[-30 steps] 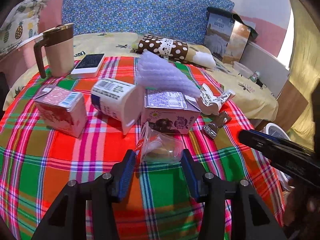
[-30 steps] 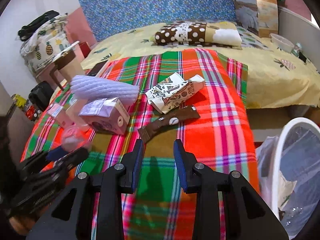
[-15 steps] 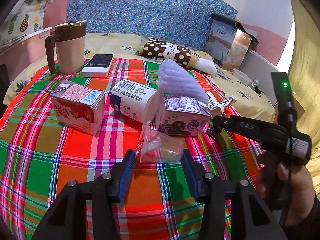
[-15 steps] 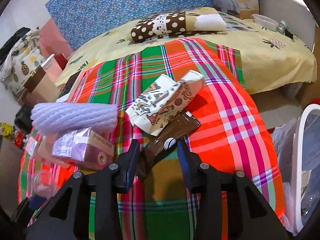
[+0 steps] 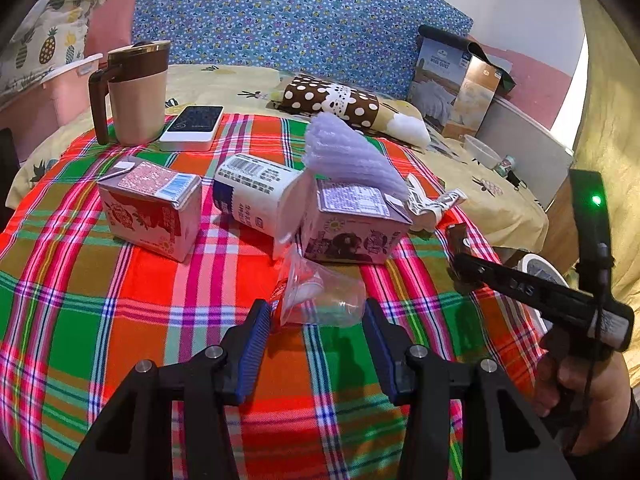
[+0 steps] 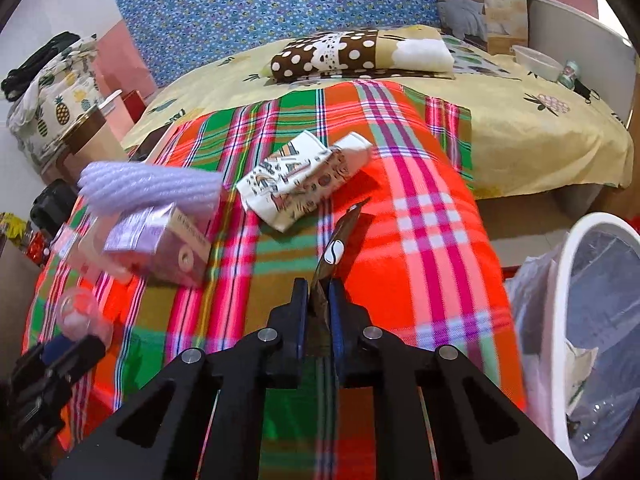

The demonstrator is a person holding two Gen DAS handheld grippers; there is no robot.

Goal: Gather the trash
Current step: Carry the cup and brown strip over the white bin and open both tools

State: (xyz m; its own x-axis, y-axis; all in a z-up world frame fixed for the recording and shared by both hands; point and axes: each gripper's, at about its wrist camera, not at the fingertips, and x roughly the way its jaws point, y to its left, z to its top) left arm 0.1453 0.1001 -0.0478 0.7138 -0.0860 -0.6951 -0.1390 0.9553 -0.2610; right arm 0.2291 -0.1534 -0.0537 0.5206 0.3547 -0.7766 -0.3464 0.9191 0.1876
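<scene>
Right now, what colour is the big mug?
Beige with a brown lid and handle: the mug, clearest in the left wrist view.

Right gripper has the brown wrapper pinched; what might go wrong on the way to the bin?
The right gripper pinches only one end of the brown wrapper, so it could slip out mid-carry. The bin sits off the table's right edge; a short swing drops it on the floor. The open left gripper may nudge the clear cup.

Plaid cloth in red, green, pink and orange; blue floral headboard at twelve o'clock; brown white-dotted pillow; beige mug with brown lid at ten o'clock; lilac foam sleeve; dark brown wrapper.
</scene>
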